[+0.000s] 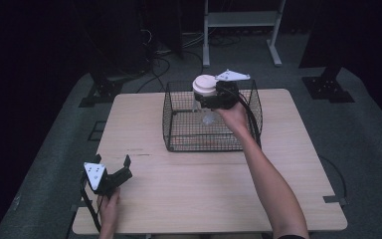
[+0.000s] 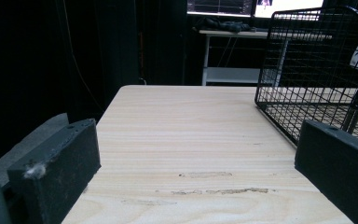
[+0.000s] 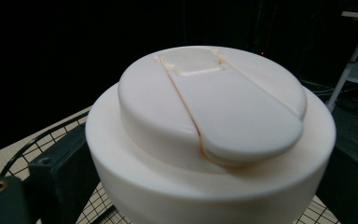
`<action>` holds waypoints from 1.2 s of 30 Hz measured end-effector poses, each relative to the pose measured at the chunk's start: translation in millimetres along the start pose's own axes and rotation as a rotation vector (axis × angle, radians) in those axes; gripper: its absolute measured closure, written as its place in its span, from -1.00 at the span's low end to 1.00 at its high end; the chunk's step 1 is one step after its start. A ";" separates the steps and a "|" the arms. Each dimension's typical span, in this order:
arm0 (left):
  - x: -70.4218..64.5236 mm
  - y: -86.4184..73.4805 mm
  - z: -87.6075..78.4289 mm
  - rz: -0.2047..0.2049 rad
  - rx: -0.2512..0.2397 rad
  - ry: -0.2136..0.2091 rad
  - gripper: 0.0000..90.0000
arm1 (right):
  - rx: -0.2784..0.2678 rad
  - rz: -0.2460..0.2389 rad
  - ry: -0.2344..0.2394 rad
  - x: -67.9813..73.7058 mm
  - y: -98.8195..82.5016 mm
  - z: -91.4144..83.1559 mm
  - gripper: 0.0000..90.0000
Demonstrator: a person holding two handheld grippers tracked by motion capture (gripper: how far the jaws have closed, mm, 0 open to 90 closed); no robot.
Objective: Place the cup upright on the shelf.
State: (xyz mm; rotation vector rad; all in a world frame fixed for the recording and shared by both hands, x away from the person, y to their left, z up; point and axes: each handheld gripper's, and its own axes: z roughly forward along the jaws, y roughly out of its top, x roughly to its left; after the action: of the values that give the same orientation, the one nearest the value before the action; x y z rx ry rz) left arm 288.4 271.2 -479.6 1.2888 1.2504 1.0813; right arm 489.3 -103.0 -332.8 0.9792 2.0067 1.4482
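Near edge of the bench (image 1: 204, 199): my left gripper (image 1: 121, 168) rests idle, jaws spread wide on nothing. Farther out, my right gripper (image 1: 206, 98) has its jaws clamped on the cream-lidded bottle (image 1: 205, 94), held over the wire basket (image 1: 179, 142). Step in hand, as I judge it: carrying the bottle in or out of the basket. Bottle stands upright, long axis vertical, lid up. Next move calls for a straight vertical path clear of the wires.

High view overhead, gripper views low, sharing basket (image 1: 179, 142)
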 end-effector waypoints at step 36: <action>3.4 -0.2 -0.6 -0.020 -0.011 -0.007 -1.00 | 0.109 0.022 -0.029 -13.4 -38.8 39.3 -0.90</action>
State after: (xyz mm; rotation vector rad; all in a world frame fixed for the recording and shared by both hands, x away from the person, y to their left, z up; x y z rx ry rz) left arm 288.0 274.6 -479.9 1.2682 1.2480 1.0675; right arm 515.7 -96.8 -382.8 1.0645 2.0780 1.3399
